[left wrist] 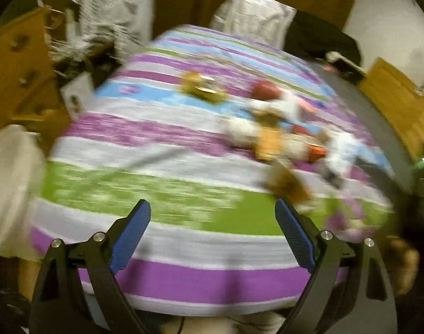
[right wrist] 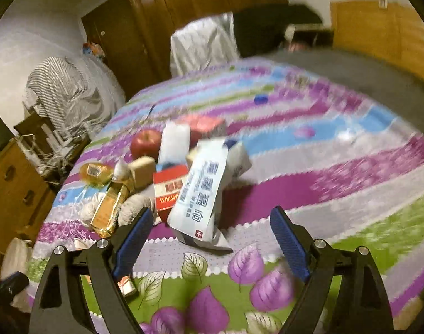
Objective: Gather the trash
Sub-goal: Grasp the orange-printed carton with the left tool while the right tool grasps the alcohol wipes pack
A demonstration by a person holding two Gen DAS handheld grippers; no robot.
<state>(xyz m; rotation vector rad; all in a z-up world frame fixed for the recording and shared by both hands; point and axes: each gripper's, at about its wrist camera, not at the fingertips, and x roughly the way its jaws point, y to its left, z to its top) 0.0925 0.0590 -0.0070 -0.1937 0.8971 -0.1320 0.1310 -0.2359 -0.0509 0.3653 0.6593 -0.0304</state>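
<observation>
A pile of trash lies on a striped bedspread (right wrist: 295,189). In the right wrist view I see a white and blue wipes pack (right wrist: 203,194), a red box (right wrist: 170,189), a gold wrapper (right wrist: 108,208), a tan box (right wrist: 142,171), a round gold pack (right wrist: 96,171) and a red apple (right wrist: 145,143). My right gripper (right wrist: 209,220) is open and empty, just short of the wipes pack. My left gripper (left wrist: 213,214) is open and empty over the bed's near edge. In the blurred left wrist view the pile (left wrist: 278,136) lies ahead to the right.
A wooden dresser (right wrist: 14,183) stands left of the bed. Striped cloth (right wrist: 67,91) hangs behind it. A wooden wardrobe (right wrist: 189,5) and a white draped thing (right wrist: 203,44) stand at the far end. A wooden headboard (right wrist: 384,27) is at the right.
</observation>
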